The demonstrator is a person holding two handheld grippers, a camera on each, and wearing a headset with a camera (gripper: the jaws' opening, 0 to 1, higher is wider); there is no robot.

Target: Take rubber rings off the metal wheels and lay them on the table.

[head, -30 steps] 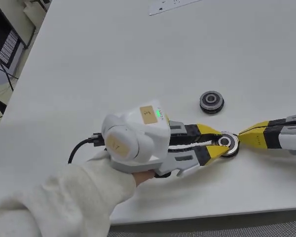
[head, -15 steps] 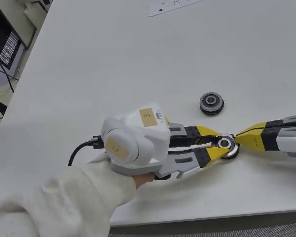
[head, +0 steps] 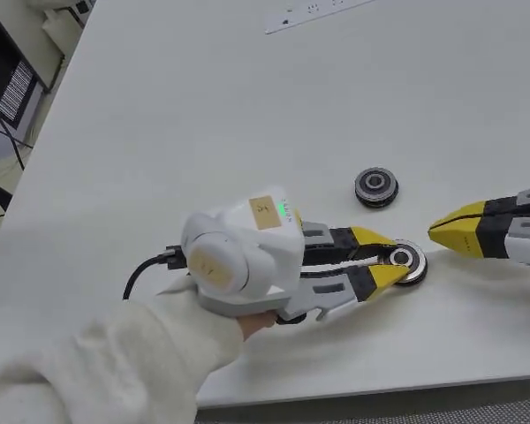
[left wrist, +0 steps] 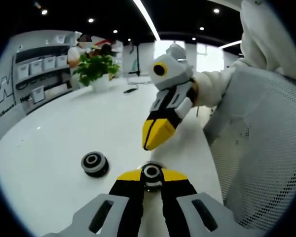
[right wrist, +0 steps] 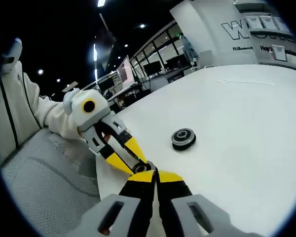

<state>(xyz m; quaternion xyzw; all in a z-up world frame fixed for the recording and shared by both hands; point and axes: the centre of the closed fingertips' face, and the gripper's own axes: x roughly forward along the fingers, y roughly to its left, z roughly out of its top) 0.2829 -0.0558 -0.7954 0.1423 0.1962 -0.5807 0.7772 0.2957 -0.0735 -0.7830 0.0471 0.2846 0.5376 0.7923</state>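
Observation:
A metal wheel with a black rubber ring lies near the table's front edge, with my left gripper shut on it from the left. That same wheel sits between my left gripper's yellow tips. My right gripper hovers just right of the wheel, shut, with nothing visible between its tips and a small gap to the wheel. Beyond the closed tips of my right gripper, the held wheel shows. A second ringed wheel lies free on the table farther back.
The white table stretches far to the back and left. Its front edge runs close below the grippers. A white strip lies at the far edge. A sleeve and a black cable trail behind my left gripper.
My right gripper has drawn back to the right, off the held wheel it was touching. My left gripper and both wheels have stayed in place.

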